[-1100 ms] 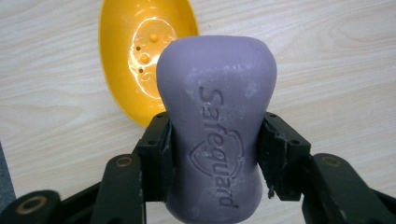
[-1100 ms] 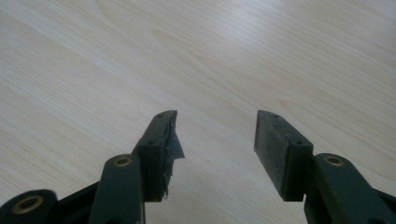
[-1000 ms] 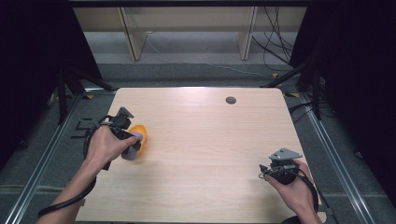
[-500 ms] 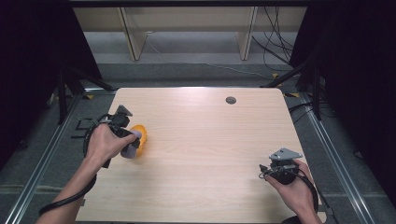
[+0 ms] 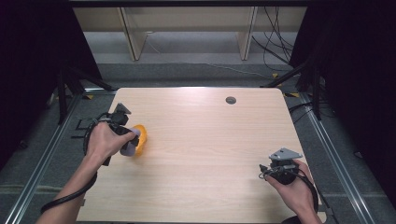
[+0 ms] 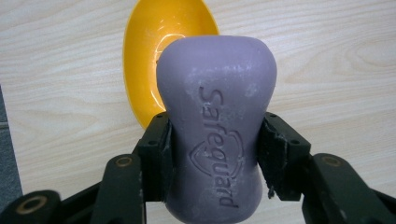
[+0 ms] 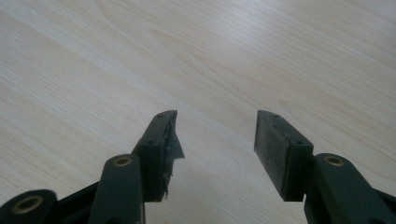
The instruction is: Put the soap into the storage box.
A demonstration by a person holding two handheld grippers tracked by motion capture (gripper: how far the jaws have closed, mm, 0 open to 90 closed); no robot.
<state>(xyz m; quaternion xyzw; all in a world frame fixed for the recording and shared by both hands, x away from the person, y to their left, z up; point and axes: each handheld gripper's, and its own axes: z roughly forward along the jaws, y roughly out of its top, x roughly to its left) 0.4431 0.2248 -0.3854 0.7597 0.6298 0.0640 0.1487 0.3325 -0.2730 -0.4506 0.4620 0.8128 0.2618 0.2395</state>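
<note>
Pale wooden table point(image 5: 201, 140), round cable hole point(image 5: 230, 100) near far edge, yellow dish point(image 5: 141, 135) at left

Black tongs point(image 7: 217, 154), brass screws, seemingly grey top plates.

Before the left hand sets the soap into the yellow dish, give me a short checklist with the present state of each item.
1. Grip: left gripper has its jaws pressed on the waist of the purple soap bar: ok.
2. Soap square in the jaws, not slipping: no tilt visible: ok.
3. Yellow dish empty, open side up: ok.
4. Soap lined up over the dish: in the left gripper view it overlaps the dish's right side, not its middle: not ok.
5. Height of soap above the dish: cannot tell.
6. Right gripper out of the way, jaws open and empty, near the table's right front corner: ok.
</note>
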